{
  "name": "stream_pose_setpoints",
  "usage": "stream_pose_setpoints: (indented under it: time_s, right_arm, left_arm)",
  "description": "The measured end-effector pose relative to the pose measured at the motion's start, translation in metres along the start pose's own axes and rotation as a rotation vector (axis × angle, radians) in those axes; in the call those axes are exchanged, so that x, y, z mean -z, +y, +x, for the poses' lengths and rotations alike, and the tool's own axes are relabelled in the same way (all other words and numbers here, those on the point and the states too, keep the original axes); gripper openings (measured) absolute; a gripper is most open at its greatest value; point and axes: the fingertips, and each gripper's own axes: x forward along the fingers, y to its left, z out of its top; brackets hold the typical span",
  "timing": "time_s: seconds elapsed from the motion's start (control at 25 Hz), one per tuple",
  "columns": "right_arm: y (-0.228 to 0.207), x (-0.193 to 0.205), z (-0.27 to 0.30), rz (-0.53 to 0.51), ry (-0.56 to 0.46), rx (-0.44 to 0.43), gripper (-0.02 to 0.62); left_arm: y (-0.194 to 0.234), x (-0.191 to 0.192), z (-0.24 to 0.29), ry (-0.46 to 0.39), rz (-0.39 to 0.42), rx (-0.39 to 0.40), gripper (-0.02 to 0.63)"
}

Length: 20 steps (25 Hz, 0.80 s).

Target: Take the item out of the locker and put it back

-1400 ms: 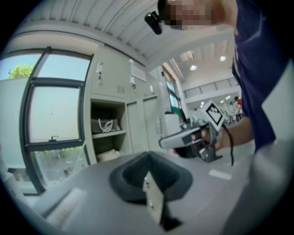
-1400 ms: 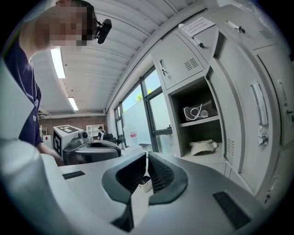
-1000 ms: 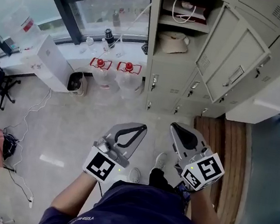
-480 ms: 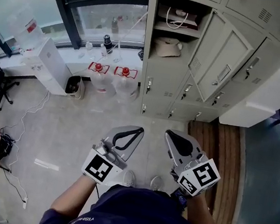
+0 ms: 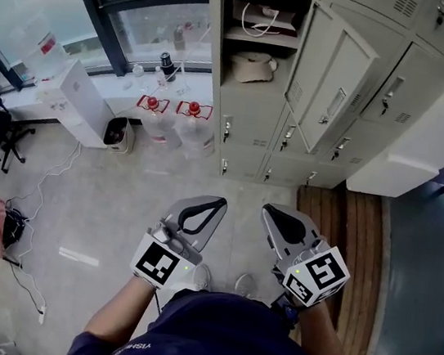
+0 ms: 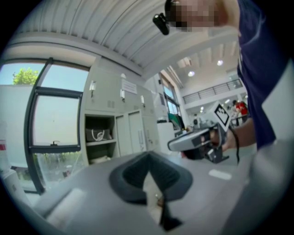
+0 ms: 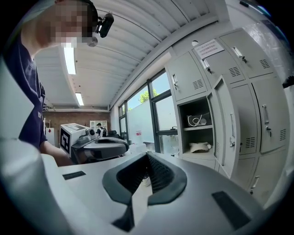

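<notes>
Cap [image 5: 251, 68], beige, lies on the lower shelf of the open locker [image 5: 212, 39], far from the person. A flat bag [image 5: 261, 18] with a white cord handle lies on the shelf above it. Which of the two is the item of the task, the pictures do not say. The locker door [image 5: 328, 77] stands swung out to the right. Both things are inside the locker and nothing touches them.

The left gripper [image 5: 221, 203] and the right gripper [image 5: 270, 211] are held side by side, near the person's body and over the floor [image 5: 121, 190], well apart from the locker. Each gripper view shows the two jaws pressed together at the tips, with nothing between them.

As things lie, the item is in its place and both grippers are empty. This fits the beginning, before the taking out, and equally the end, after the putting back; the pictures alone do not decide. If it is the beginning, everything is left: to go near, spread the jaws, pinch the item, bring it out and return it.
</notes>
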Motion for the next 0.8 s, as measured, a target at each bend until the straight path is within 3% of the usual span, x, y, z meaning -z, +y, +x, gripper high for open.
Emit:
stream_pose_setpoints:
  time_s: [0.8]
  right_arm:
    - [-0.032,0.01,0.003,0.027,0.022,-0.021,0.005]
  left_arm:
    - [-0.001,0.008,0.033,0.03,-0.009,-0.014,0.003]
